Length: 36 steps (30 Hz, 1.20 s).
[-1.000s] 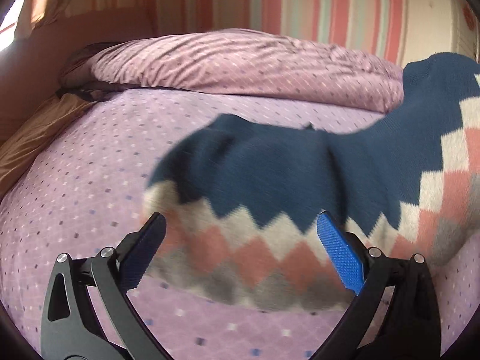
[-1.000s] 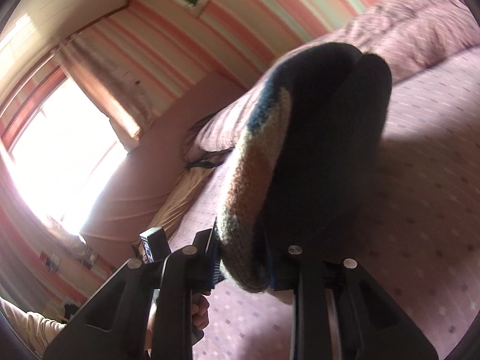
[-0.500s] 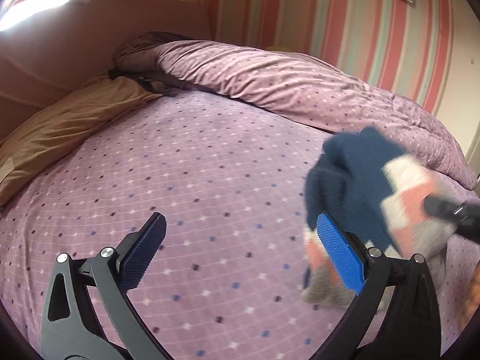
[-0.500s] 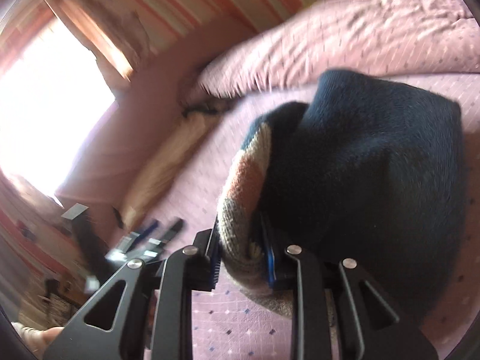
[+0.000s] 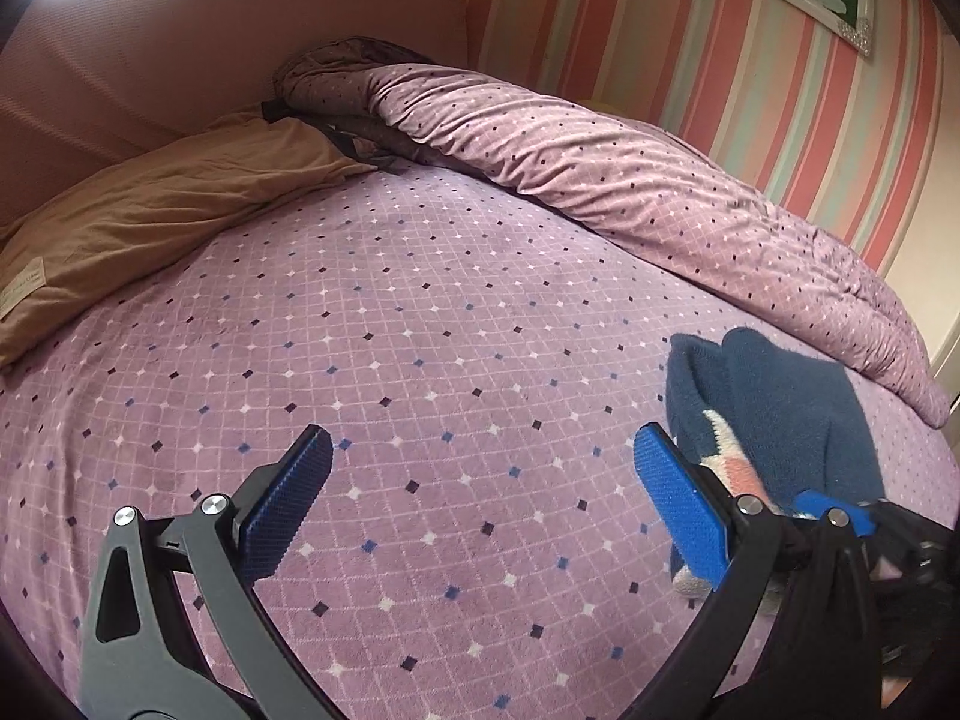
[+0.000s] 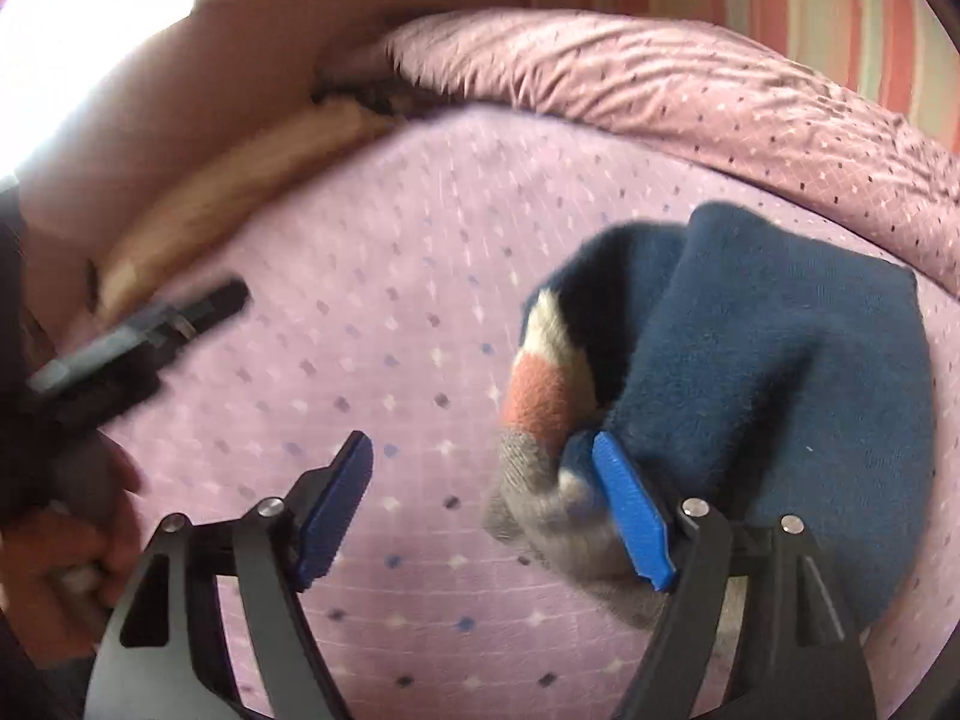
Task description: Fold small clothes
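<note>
In the left wrist view, the left gripper is held with its jaws wide apart over the purple dotted bedspread, nothing between them. The folded navy sweater lies just beside its right finger, near the rolled duvet.

In the right wrist view, the right gripper is spread apart, its right pad touching the sweater's grey hem. The fold is best kept by withdrawing straight back, so no cloth is dragged.

The sweater is fuzzy matt knit; the bedspread soft plush cloth; gripper pads ribbed blue plastic on matt black arms.
</note>
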Each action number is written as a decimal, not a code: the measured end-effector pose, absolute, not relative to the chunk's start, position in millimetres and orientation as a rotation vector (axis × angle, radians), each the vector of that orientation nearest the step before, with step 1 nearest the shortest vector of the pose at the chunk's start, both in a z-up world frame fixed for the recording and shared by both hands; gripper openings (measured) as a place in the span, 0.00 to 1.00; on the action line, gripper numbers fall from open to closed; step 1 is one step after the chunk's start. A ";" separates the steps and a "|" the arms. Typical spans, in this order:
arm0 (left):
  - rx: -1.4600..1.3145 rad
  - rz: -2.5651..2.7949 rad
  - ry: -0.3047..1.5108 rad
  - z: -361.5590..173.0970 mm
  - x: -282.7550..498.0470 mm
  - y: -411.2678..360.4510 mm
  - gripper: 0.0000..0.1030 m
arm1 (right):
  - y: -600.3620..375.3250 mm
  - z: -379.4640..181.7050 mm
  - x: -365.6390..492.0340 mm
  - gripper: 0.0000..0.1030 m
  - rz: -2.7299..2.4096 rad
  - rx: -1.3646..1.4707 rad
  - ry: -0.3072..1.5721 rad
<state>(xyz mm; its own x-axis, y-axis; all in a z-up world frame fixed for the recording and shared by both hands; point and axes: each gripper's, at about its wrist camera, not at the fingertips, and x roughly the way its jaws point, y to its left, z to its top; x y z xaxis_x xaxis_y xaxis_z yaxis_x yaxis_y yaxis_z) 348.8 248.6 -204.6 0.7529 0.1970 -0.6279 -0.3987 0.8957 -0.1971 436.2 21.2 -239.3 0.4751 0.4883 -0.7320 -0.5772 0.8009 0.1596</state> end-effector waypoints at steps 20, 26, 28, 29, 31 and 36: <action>-0.316 0.202 0.676 -176.6 366.2 227.3 0.97 | 26.9 -261.5 415.6 0.79 0.246 -0.406 0.725; -0.278 -0.023 0.786 -181.9 420.6 169.0 0.97 | -81.7 -216.0 377.7 0.98 0.306 -0.136 0.624; -0.257 -0.058 0.810 -183.6 438.2 148.8 0.97 | -108.2 -214.0 368.3 0.98 0.313 -0.130 0.619; -0.236 -0.059 0.824 -184.6 445.7 139.5 0.97 | -124.1 -214.9 365.8 0.98 0.303 -0.127 0.626; -0.221 -0.078 0.870 -193.3 461.3 119.3 0.97 | -146.8 -218.6 366.8 0.98 0.280 -0.112 0.643; -0.356 -0.086 1.027 -220.5 482.7 106.1 0.87 | -188.9 -228.0 388.5 0.98 0.246 -0.001 0.699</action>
<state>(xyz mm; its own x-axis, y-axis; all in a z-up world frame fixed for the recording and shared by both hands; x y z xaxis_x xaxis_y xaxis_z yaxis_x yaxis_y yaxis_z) 482.7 106.1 -220.5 0.5199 -0.2352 -0.8212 -0.0959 0.9392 -0.3297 388.5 -188.9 -228.0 0.7379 0.2238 -0.6368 -0.2246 0.9711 0.0809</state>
